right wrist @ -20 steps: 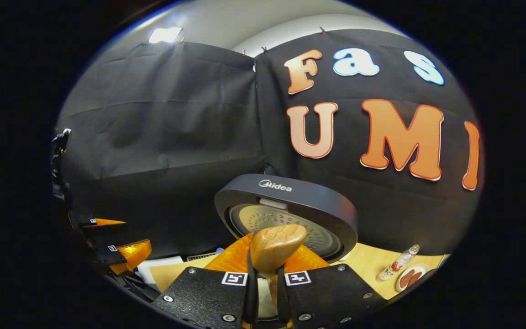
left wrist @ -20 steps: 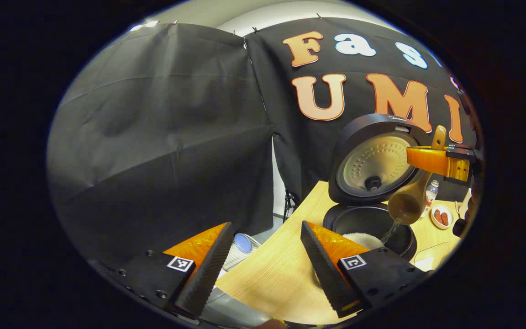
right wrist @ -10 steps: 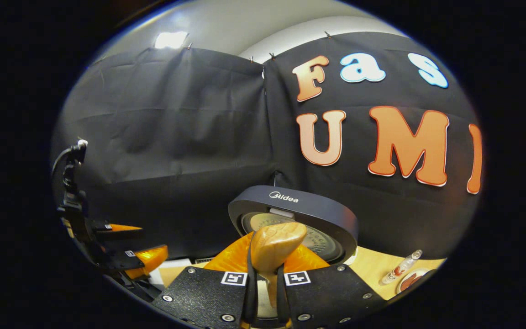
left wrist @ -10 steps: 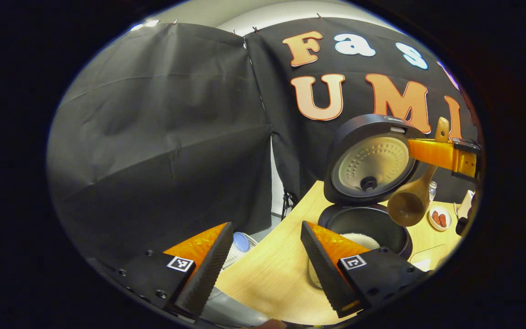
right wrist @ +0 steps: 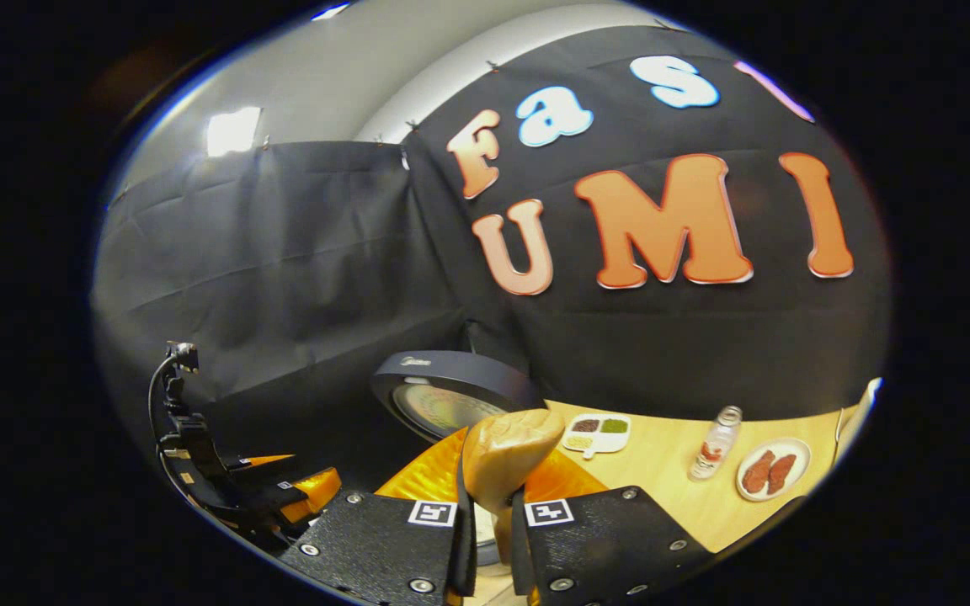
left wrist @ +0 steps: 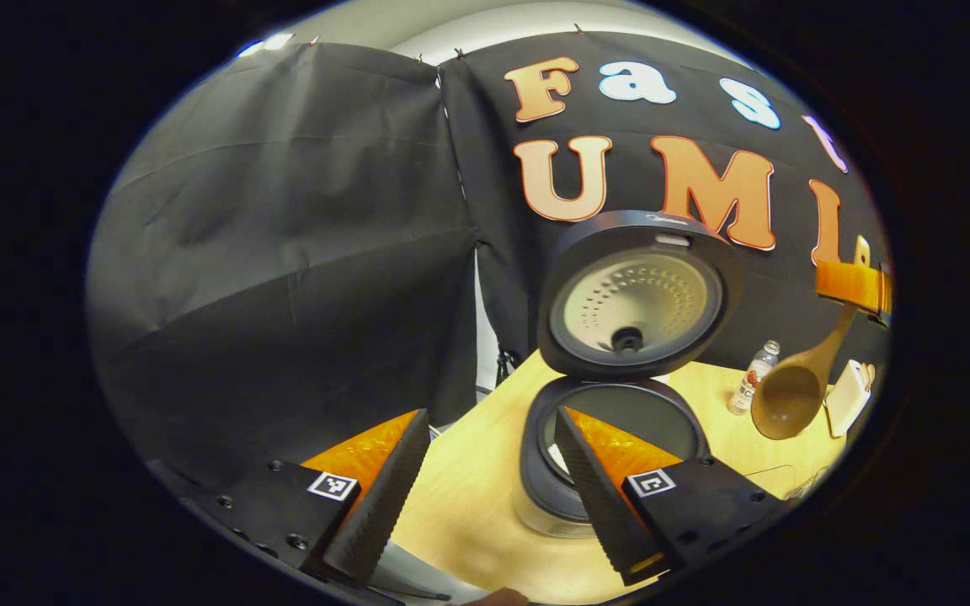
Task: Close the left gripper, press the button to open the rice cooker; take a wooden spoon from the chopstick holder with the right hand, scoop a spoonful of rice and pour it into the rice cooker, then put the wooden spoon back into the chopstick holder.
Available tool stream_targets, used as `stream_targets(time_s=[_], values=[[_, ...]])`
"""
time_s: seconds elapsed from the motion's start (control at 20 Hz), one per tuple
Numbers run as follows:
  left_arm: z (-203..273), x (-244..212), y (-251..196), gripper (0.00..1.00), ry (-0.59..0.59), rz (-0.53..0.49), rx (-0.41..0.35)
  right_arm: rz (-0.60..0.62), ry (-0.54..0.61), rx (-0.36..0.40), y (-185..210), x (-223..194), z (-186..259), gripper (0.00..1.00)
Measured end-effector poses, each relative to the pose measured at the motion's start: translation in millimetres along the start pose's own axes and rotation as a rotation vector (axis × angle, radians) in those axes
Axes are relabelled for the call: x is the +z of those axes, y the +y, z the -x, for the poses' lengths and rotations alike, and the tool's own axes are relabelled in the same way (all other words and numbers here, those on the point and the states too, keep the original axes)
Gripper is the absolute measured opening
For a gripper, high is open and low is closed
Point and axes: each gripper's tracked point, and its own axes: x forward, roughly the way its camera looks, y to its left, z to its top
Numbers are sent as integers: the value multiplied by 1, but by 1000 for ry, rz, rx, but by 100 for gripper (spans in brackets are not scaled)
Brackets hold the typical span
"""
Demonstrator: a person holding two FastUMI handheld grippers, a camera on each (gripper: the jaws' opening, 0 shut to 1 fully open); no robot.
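Observation:
The black rice cooker [left wrist: 615, 446] stands on the wooden table with its lid [left wrist: 636, 295] raised upright; the lid [right wrist: 443, 396] also shows in the right gripper view. My left gripper [left wrist: 489, 484] hangs open in front of the cooker with nothing between its fingers. My right gripper [right wrist: 485, 526] is shut on the handle of the wooden spoon [right wrist: 506, 459]. In the left gripper view the wooden spoon [left wrist: 792, 391] hangs bowl-down to the right of the cooker, its bowl looking empty, held by the orange fingers [left wrist: 847, 284].
A small clear bottle [right wrist: 711, 444], a plate of reddish food [right wrist: 767, 471] and a white divided dish [right wrist: 596, 431] sit on the table right of the cooker. A white object [left wrist: 847, 396] lies near the table's right edge.
The spoon has moved right, away from above the cooker's pot, and rice no longer pours from it. The right gripper view has swung right. The left gripper stays open.

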Motion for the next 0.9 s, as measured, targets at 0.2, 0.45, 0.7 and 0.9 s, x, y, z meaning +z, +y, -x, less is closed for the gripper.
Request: stream_targets(time_s=[0.2, 0.45, 0.7, 0.9], values=[[12, -2, -38, 100, 13, -17, -35, -83, 25, -167, -87, -15, 47, 16], [22, 4, -81, 100, 19, -41, -79, -150, 44, -365, -188, -42, 119, 16], [31, 16, -111, 100, 16, -61, -111, -269, 49, -534, -261, -72, 183, 16], [36, 23, -120, 100, 9, -88, -114, -414, 16, -602, -288, -98, 214, 16]])
